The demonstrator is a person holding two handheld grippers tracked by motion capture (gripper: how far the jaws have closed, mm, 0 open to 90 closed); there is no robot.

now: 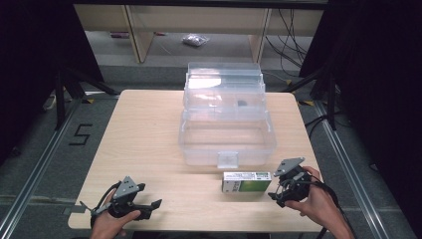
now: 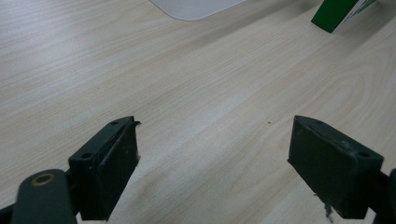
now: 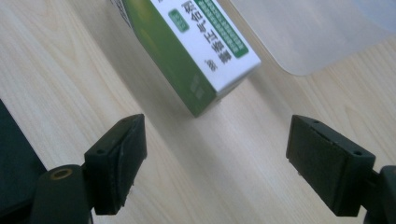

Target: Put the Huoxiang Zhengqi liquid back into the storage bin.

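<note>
A green and white carton (image 1: 246, 181) lies flat on the wooden table (image 1: 144, 144), just in front of a clear plastic box (image 1: 226, 132) whose lid stands open. My right gripper (image 1: 276, 193) is open and sits right beside the carton's right end; in the right gripper view the carton (image 3: 196, 46) lies a little beyond the jaws, nothing between them. Held low near the table's front left edge, my left gripper (image 1: 153, 208) is also open, with bare wood between its jaws (image 2: 212, 163). A green corner of the carton (image 2: 338, 11) shows far off in that view.
The clear box has a front latch (image 1: 228, 159) and a small dark item (image 1: 242, 103) in its upper tray. The box's pale base (image 2: 196, 7) edges the left gripper view. Black stands (image 1: 64, 84) and cables flank the table on the floor.
</note>
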